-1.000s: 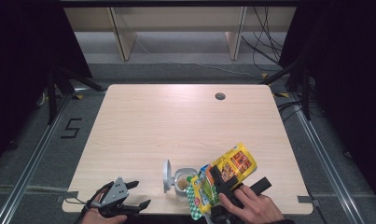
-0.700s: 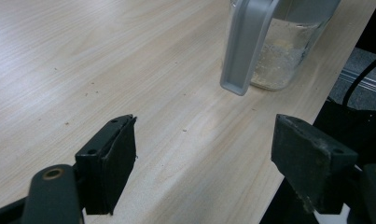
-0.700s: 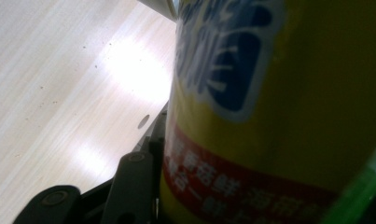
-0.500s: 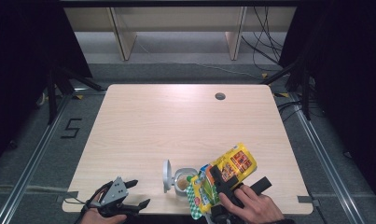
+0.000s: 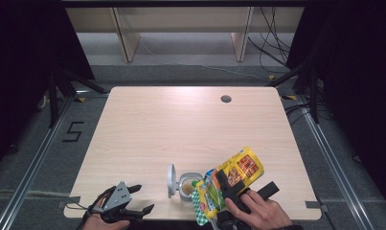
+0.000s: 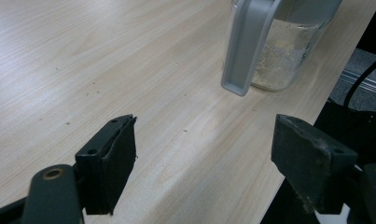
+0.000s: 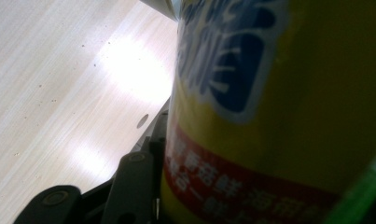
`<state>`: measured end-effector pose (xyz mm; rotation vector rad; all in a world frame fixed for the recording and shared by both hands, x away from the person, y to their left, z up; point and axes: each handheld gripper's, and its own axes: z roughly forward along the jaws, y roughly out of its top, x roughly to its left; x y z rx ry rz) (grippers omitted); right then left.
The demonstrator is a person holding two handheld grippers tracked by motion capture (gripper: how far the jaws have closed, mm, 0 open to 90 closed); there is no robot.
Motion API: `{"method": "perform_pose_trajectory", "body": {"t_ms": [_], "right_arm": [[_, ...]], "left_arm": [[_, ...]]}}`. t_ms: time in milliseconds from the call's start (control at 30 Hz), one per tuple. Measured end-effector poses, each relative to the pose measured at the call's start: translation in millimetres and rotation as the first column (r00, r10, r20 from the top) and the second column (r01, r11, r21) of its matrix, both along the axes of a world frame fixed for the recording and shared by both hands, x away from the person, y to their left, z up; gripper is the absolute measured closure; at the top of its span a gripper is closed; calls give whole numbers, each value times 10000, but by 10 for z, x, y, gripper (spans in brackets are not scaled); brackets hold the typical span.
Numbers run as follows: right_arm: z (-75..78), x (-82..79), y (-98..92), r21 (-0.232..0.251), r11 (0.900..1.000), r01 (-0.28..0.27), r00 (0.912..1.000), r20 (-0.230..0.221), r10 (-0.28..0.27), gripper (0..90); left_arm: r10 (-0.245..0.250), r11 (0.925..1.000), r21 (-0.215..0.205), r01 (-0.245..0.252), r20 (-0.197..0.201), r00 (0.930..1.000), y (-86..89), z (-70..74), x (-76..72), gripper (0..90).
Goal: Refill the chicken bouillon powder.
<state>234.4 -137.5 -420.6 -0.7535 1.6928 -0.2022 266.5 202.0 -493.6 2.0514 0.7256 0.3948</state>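
One yellow bag [image 5: 238, 170] gripped, one open jar [image 5: 187, 184], possibly lidded.

A pale wood surface [image 5: 181, 129] with a round cable hole [image 5: 226, 98] near its far edge stands on grey carpet floor [image 5: 32, 158]. A "5" [image 5: 73, 132] is taped to the floor at its left. Beyond it stands a light wooden shelf unit [image 5: 181, 24]; black cables [image 5: 269, 48] trail beside it. Dark curtains [image 5: 18, 57] close both sides, and metal rails [image 5: 332, 163] run along the floor.

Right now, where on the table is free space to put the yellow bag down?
The table is bare from the round hole down to the jar. The front edge is crowded: jar, yellow bag, right tongs, left tongs.
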Motion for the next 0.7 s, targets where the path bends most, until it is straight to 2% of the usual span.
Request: {"method": "perform_pose_trajectory", "body": {"t_ms": [67,167,233,267,367,433,700], "right_arm": [[7,1,2,3,10000,-2,9999,-160,2,625],[8,1,1,11,10000,21,9999,-107,-20,625],[11,-2,-5,66,10000,-19,10000,-17,19,625],[12,2,-7,72,10000,10,10000,12,-10,625],[23,2,-9,56,10000,2,9999,-109,-1,625],[15,-3,-8,81,10000,2,10000,22,-2,625],[24,-17,3,65,10000,-33,10000,4,33,625]], "left_arm": [[-29,10000,70,29,33,10000,4,2,2,216],[-3,10000,-27,3,-1,10000,-3,-2,1,216],[-80,9999,88,81,-28,10000,8,6,6,216],[93,9999,-67,-94,-196,9998,-1,0,-5,216],[113,9999,-100,-115,-201,9997,0,1,-10,216],[103,9999,-59,-104,-196,9998,0,0,-7,216],[91,9999,-65,-92,-194,9998,0,0,-8,216]]}}
